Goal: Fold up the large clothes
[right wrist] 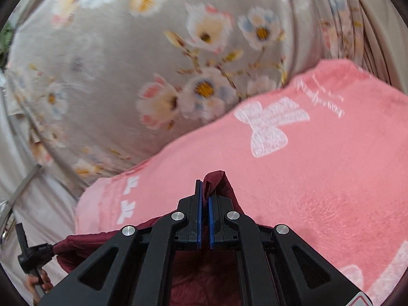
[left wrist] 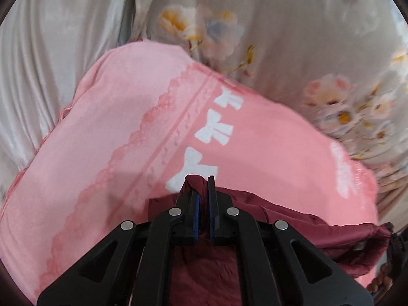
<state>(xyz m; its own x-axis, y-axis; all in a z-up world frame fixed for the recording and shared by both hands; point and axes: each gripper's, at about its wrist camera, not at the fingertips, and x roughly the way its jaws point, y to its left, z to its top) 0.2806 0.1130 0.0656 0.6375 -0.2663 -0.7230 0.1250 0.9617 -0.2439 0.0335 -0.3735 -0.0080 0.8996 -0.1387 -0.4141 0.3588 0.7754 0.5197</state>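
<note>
A dark maroon garment [left wrist: 275, 219] hangs between my two grippers above a pink blanket [left wrist: 107, 137] with white bows. My left gripper [left wrist: 203, 188] is shut on a pinch of the maroon fabric, which pokes up between its blue pads. In the right wrist view my right gripper [right wrist: 205, 191] is shut on another corner of the maroon garment [right wrist: 219, 181], over the same pink blanket [right wrist: 318, 183]. The garment stretches toward the other gripper [right wrist: 33, 257], seen at the lower left with a hand on it. Most of the garment is hidden under the grippers.
A grey floral sheet [left wrist: 293, 38] covers the bed behind the blanket and shows in the right wrist view [right wrist: 122, 58]. Shiny white fabric [left wrist: 43, 58] lies at the left. A metal bar [right wrist: 23, 186] runs at the left edge.
</note>
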